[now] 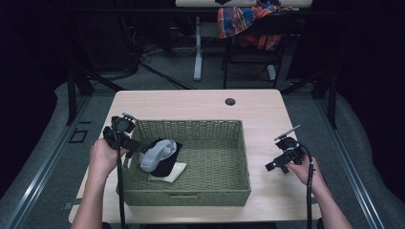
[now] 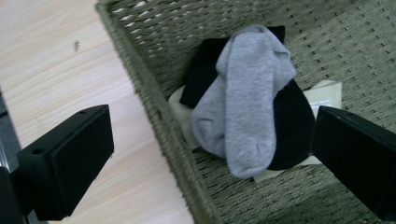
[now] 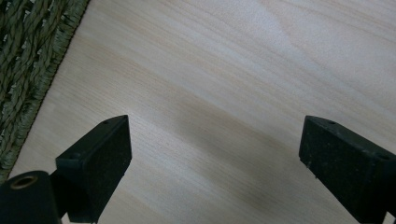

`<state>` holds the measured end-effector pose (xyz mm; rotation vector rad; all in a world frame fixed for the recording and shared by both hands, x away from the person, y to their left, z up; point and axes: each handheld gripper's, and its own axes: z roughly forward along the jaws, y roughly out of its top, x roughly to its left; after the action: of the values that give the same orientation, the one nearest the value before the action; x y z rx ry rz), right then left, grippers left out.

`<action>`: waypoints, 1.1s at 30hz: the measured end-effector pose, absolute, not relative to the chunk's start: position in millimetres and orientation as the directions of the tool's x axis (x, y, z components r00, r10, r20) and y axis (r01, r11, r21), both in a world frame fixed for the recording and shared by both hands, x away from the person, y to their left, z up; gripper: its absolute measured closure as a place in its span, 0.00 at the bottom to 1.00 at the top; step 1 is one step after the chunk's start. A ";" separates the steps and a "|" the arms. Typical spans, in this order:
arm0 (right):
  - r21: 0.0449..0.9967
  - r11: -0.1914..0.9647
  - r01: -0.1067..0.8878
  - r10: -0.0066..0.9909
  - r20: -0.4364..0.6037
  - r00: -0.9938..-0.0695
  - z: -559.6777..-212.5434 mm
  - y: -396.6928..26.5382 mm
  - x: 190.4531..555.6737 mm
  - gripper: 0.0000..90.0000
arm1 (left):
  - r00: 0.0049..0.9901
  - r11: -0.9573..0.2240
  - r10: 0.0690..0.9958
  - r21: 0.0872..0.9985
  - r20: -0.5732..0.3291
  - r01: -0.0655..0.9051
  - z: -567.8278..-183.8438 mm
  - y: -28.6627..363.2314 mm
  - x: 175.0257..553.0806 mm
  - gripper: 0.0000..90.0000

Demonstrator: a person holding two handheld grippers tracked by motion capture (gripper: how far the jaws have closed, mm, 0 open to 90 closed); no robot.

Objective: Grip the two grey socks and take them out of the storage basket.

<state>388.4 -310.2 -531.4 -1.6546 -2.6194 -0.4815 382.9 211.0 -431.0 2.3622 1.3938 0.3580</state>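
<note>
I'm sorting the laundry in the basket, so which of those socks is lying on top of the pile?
The grey sock. It drapes over the black sock, with the cream sock flat beneath both on the basket floor.

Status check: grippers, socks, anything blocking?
Left gripper open at the basket rim. Grey sock atop black sock inside. Right gripper open, over table. Nothing blocking.

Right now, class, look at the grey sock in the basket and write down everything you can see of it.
The grey sock looks like soft knit fabric, plain light grey, limp and folded over. It lies on top of a black sock, which rests on a cream cloth, all at the left end of the woven basket. It lies apart from the basket's left wall. The left gripper hovers over it with jaws open, one outside the wall, not touching it.
</note>
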 end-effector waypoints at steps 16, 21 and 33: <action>0.269 0.377 0.886 0.889 0.164 -0.428 -532.7 -309.8 386.0 0.10 | 0.530 -0.507 0.847 0.380 0.051 0.774 -460.7 173.2 401.8 0.00; 0.254 0.399 0.881 0.881 0.158 -0.445 -531.1 -311.6 386.1 0.10 | 0.548 -0.524 0.836 0.349 0.035 0.777 -475.2 167.9 403.6 0.19; 0.257 0.398 0.881 0.880 0.162 -0.445 -530.2 -312.5 383.6 0.10 | 0.582 -0.571 0.811 0.298 0.059 0.765 -490.5 156.9 401.5 0.47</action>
<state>383.6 -312.5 -530.2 -1.6540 -2.6263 -0.4827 401.5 156.9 -490.5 2.5732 1.3064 0.2770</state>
